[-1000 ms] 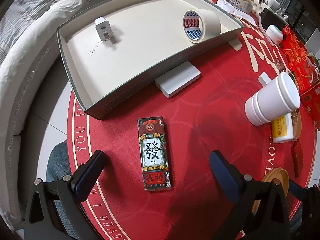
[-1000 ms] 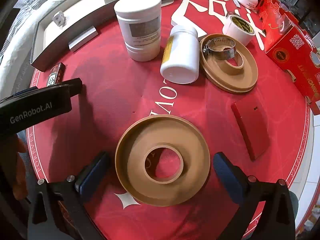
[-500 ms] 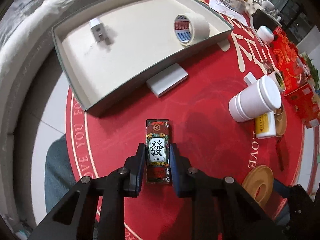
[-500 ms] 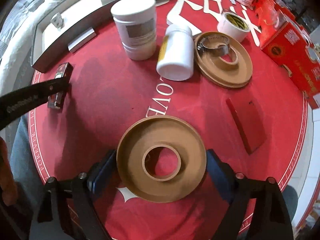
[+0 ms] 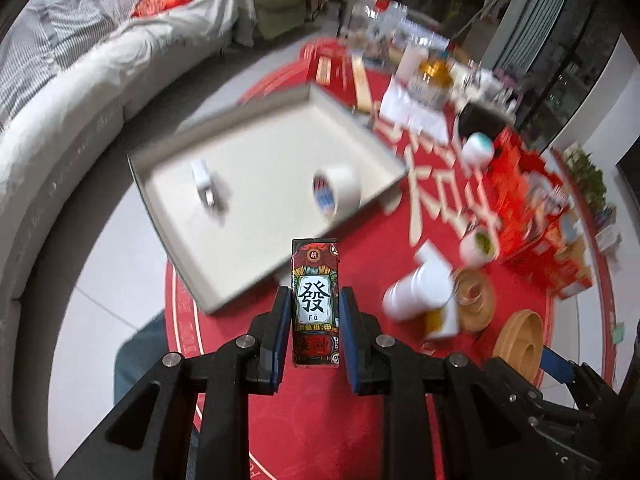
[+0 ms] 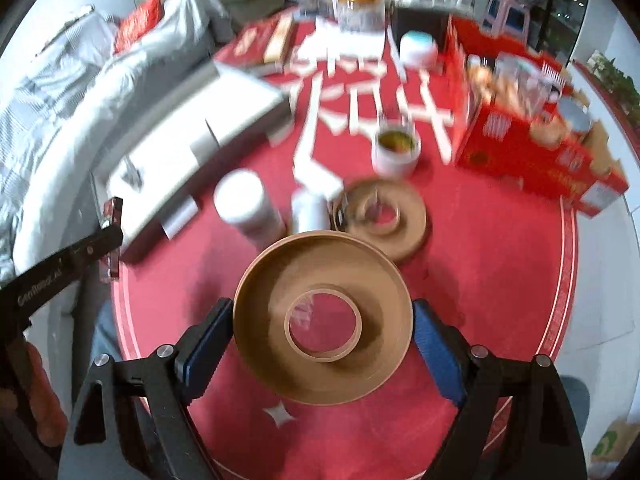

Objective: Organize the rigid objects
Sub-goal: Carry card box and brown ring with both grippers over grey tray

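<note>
Your left claw (image 5: 315, 330) is clamped on the mahjong-print lighter (image 5: 316, 304), pinched by its long sides and held clear above the red counter (image 5: 320, 420). Your right claw (image 6: 323, 344) is clamped on the tan plastic ring (image 6: 280, 320), blue pads on opposite rims, also off the counter. Past them, toward the counter's left edge, sits the grey tray (image 5: 182, 250) with a white plug (image 5: 202, 182) and a tape roll (image 5: 340, 196) inside; everything's pretty blurry

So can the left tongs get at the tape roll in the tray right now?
Probably not: the left tongs are shut on the mahjong-print box. The tape roll lies uncovered in the tray.
</note>
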`<state>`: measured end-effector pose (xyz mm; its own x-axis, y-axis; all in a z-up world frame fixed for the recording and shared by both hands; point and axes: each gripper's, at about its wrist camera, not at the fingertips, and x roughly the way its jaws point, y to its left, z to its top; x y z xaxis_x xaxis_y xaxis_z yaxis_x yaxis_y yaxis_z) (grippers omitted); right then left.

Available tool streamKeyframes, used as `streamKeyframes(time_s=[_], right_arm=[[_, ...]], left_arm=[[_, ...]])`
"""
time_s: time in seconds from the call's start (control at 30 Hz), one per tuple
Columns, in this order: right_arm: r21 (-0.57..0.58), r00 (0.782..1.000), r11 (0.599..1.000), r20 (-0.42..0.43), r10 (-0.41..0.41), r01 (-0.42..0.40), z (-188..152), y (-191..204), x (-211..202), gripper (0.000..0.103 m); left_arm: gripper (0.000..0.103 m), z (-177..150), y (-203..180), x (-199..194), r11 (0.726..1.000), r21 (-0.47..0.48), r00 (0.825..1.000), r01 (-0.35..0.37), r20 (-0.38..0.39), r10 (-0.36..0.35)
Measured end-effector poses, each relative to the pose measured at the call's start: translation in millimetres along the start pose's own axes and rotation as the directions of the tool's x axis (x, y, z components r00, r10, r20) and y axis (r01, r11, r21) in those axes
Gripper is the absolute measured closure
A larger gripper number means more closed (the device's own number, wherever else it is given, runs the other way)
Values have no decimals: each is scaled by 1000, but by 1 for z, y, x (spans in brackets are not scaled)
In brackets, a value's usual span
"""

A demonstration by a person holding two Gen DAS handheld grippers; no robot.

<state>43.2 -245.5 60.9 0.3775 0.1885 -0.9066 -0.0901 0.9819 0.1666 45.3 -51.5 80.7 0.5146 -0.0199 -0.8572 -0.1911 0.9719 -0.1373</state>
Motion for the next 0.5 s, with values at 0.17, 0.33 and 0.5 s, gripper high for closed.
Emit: streamKeyframes(time_s=[0.17, 0.33, 0.5], right_arm=[[-10, 993, 999, 108, 38, -37, 29, 21, -18, 15], [-45, 975, 996, 207, 79, -71, 69, 44, -48, 15], [-88, 955, 992, 276, 107, -86, 111, 72, -69, 15]], left_arm=[[77, 31, -5, -30, 999, 26, 992, -44, 120, 41], [77, 58, 6, -45, 997, -6, 981, -72, 179, 72], [77, 87, 21, -52, 994, -59, 971, -96, 215, 107]])
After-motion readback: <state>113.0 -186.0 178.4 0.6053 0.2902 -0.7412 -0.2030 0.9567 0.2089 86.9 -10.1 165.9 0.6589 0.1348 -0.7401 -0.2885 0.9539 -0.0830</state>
